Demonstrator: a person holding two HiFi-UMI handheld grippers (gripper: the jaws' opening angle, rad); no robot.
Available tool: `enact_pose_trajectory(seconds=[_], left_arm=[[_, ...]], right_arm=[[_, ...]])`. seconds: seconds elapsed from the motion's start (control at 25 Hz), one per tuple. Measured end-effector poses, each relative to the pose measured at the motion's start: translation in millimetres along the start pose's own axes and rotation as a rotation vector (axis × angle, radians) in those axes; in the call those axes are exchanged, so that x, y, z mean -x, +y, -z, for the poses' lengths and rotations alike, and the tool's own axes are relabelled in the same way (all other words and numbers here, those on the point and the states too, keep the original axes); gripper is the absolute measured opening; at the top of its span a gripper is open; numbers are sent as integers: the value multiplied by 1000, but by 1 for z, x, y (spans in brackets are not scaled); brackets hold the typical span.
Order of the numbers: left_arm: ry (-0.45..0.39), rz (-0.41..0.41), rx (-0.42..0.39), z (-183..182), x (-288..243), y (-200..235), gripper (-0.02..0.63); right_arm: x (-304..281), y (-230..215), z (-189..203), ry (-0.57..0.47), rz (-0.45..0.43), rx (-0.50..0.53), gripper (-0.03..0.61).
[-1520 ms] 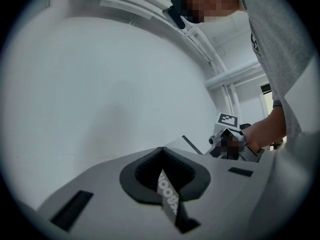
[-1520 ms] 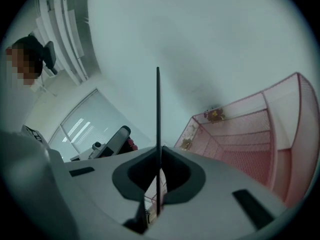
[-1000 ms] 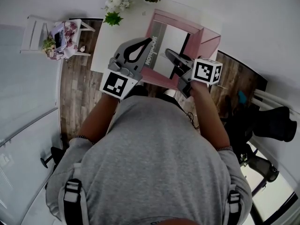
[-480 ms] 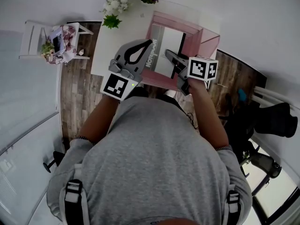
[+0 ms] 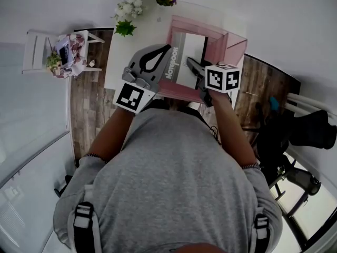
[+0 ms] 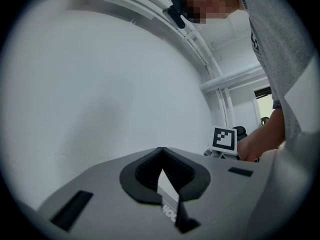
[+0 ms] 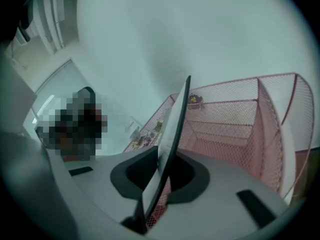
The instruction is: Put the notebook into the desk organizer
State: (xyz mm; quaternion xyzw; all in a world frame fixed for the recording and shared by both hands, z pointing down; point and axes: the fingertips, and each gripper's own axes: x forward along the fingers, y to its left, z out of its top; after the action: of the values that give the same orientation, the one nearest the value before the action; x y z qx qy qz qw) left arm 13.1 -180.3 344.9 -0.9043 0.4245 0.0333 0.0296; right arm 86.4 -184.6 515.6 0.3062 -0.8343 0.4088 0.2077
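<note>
Head view: the notebook (image 5: 190, 46) sits in the pink mesh desk organizer (image 5: 213, 31), upper middle of the frame. My left gripper (image 5: 169, 49) is clamped tight on its left edge. The right gripper (image 5: 189, 62) has the near edge between its jaws, which have just been opening. I think the pads are touching the cover, but it's hard to say.

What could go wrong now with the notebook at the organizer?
The right hand-held gripper has just been opening its jaws with the notebook between them, so it may slip or tilt. The left hand-held gripper holds only a corner, so the notebook may swing and catch the mesh of the desk organizer.
</note>
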Motion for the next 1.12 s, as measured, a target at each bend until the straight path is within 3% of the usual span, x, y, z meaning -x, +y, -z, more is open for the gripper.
enact_pose_trajectory(seconds=[0.32, 1.12], left_arm=[[-3, 50, 4, 0, -1, 4, 18], [-15, 139, 14, 5, 3, 15, 19]], right_arm=[[-3, -3, 1, 51, 126, 151, 87], [-12, -24, 12, 119, 386, 363, 187]])
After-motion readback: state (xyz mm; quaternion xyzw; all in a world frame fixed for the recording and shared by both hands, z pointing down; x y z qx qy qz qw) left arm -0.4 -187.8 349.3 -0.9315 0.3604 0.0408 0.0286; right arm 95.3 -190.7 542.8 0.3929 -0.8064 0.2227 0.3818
